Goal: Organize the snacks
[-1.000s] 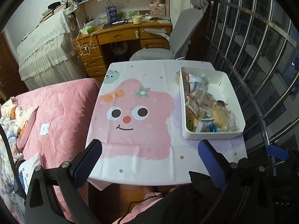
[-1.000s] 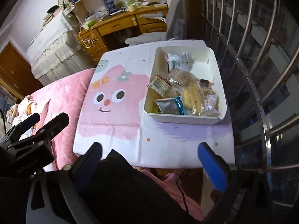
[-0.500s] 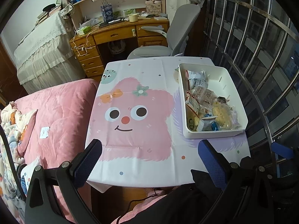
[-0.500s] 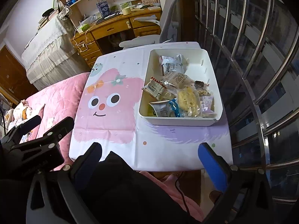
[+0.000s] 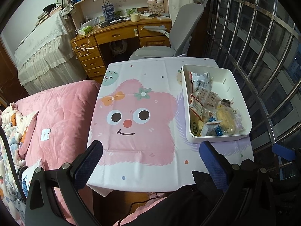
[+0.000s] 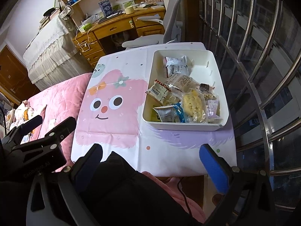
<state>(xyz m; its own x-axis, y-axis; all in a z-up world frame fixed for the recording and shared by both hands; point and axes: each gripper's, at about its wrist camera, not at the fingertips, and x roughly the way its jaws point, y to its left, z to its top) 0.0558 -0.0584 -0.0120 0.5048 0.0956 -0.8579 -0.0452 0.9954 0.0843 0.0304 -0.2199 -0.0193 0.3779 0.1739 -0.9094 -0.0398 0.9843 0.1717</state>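
Right now the left hand-held gripper (image 5: 150, 162) is hovering over the near edge of the surface (image 5: 150, 79) with its blue-padded fingers (image 5: 88, 162) spread wide and nothing between them, and the right hand-held gripper (image 6: 150, 160) is hanging beside it, likewise wide open and empty, lined up nearer the surface's right side. Both are sitting back from the work, above a dark-clothed lap rather than over any snack. Beyond them the cartoon-printed cloth is lying bare across most of the surface, and the white bin (image 6: 148, 96) is resting along the right edge, closer to the near-right corner than the far one. All the snacks (image 6: 180, 101) visible are lying inside that bin: a loose heap of packets piled against its near wall, with one silver packet (image 6: 175, 66) lying apart toward the far end, where the bin's floor is showing. Judging from this, the gathering step appears done and no packet is waiting on the cloth, so the work in hand is either finishing or turning to tidying the heap itself. A next move, if any, is calling for the right hand-held gripper to travel forward over the bin's near wall and descend on a single top packet, since the wrappers are overlapping and crinkly.
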